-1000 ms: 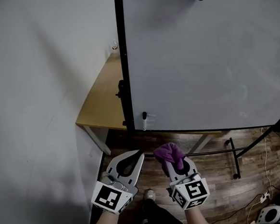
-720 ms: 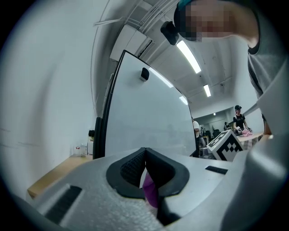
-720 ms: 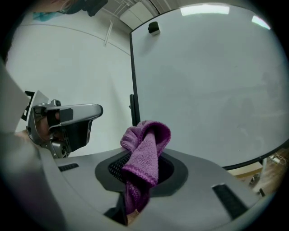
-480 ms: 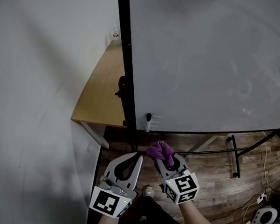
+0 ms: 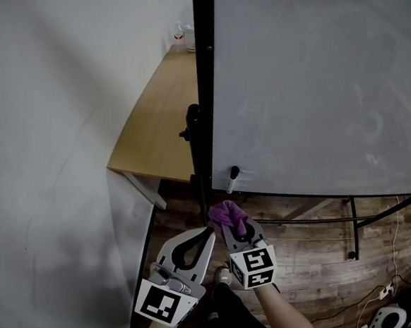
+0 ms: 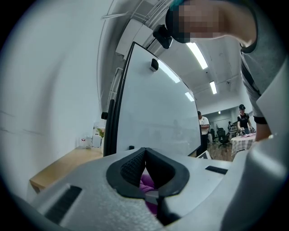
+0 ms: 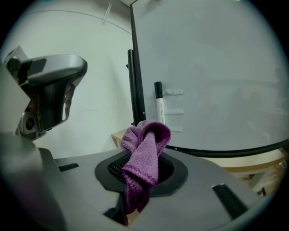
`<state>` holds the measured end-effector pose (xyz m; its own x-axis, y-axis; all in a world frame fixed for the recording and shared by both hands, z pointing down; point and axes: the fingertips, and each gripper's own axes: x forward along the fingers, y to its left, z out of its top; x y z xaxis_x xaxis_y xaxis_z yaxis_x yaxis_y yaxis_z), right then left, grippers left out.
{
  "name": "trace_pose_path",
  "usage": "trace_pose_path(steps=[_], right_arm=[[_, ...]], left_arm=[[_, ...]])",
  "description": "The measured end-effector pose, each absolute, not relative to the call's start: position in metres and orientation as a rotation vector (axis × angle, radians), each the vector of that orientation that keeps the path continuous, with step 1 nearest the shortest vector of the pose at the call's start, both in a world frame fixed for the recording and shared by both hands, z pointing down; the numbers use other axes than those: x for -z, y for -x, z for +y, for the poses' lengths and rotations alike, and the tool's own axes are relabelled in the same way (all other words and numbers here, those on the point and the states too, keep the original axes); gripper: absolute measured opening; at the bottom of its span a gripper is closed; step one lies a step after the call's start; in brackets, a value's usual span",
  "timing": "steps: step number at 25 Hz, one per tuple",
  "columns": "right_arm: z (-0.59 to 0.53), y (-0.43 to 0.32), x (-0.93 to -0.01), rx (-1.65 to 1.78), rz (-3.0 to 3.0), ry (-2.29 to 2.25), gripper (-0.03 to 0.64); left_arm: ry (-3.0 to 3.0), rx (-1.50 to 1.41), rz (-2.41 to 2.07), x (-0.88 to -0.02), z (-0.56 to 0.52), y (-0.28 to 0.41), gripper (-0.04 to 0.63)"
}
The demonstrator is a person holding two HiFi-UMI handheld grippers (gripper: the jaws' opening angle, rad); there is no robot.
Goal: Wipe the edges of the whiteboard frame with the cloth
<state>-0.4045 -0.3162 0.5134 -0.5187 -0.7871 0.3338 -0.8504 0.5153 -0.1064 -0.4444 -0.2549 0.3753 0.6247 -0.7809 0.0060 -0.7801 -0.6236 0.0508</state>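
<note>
The cloth [image 5: 228, 214] is clamped in the right gripper [image 5: 235, 228], its purple bunch sticking out past the jaws, just below the whiteboard [image 5: 312, 80] frame's [image 5: 205, 89] lower-left corner (not touching it, as far as the head view shows). The left gripper [image 5: 208, 233], just beside, has its jaws together on nothing. A marker [image 5: 231, 179] hangs near that corner.

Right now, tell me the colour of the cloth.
The cloth is purple, clearest in the right gripper view.
</note>
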Motion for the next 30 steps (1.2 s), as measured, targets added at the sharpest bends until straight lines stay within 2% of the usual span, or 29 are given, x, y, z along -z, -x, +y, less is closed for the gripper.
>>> trace_pose_path(steps=[16,30], right_arm=[[-0.371,0.442,-0.562,-0.383,-2.423,-1.382,0.066],[-0.387,0.413,-0.571,-0.482,-2.364,-1.509,0.061]], left_arm=[[-2.728,-0.015,-1.361,-0.402,-0.272,0.467,0.017],[-2.746,-0.041,-1.327,-0.406,-0.283,0.457,0.017]])
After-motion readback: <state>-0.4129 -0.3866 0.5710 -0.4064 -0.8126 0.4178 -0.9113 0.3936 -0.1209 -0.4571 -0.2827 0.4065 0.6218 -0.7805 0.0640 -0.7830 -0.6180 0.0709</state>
